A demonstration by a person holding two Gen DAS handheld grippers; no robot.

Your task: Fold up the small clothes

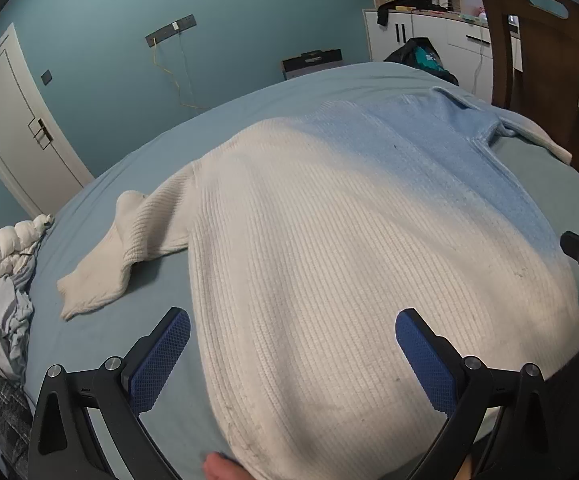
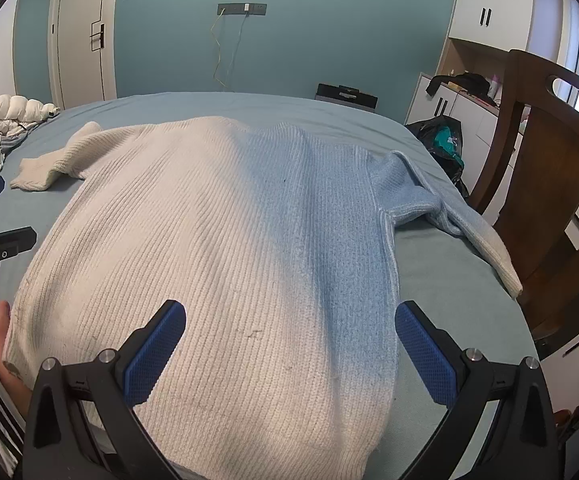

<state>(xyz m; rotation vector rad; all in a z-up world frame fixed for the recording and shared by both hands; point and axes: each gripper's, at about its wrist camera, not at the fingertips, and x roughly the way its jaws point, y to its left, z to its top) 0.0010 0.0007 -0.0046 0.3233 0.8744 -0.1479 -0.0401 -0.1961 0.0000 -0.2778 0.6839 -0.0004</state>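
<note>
Sweater (image 2: 229, 248), ribbed knit, cream shading to pale blue, spread flat on the bed (image 2: 217, 106); long axis directly away from both tongs, hem nearest, collar farthest. Sleeves out to either side, left one bent back on itself. Left tongs (image 1: 291, 354) above the hem's left corner; right tongs (image 2: 289, 344) above the hem's right part; about equally near. Both tongs fully spread, holding nothing. Hem edge cut off below both views; bare fingers (image 1: 225, 470) at its left corner. Chair (image 2: 549, 184) beside the bed.

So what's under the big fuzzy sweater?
The sweater lies spread flat on the blue bed sheet, which shows all around it. Anything hidden beneath the sweater itself can't be seen.
</note>
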